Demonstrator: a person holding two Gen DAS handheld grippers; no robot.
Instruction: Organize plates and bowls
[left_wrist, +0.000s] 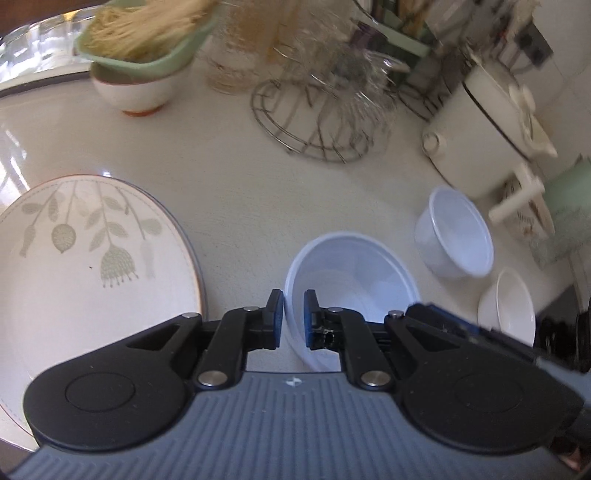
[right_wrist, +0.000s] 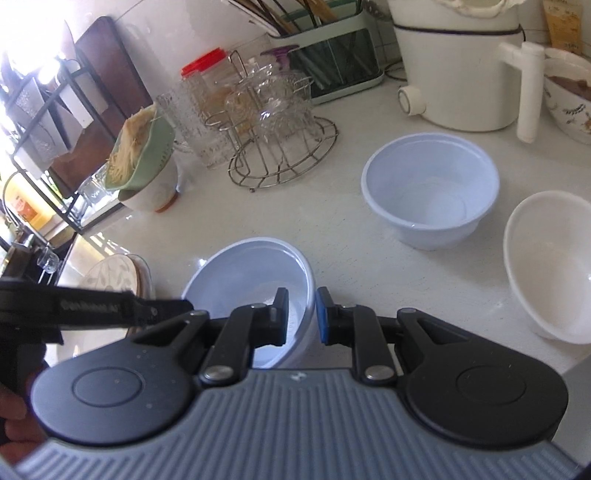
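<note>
Left wrist view: left gripper pinches the near-left rim of the nearest white plastic bowl.
Right wrist view: right gripper clamps the same bowl's right rim.
Open room: bare cream countertop between bowls and round wire rack.
Neighbours: leaf-patterned ceramic plate left; second white plastic bowl and cream bowl right, apart.
Back edge: white appliance, glassware.
</note>
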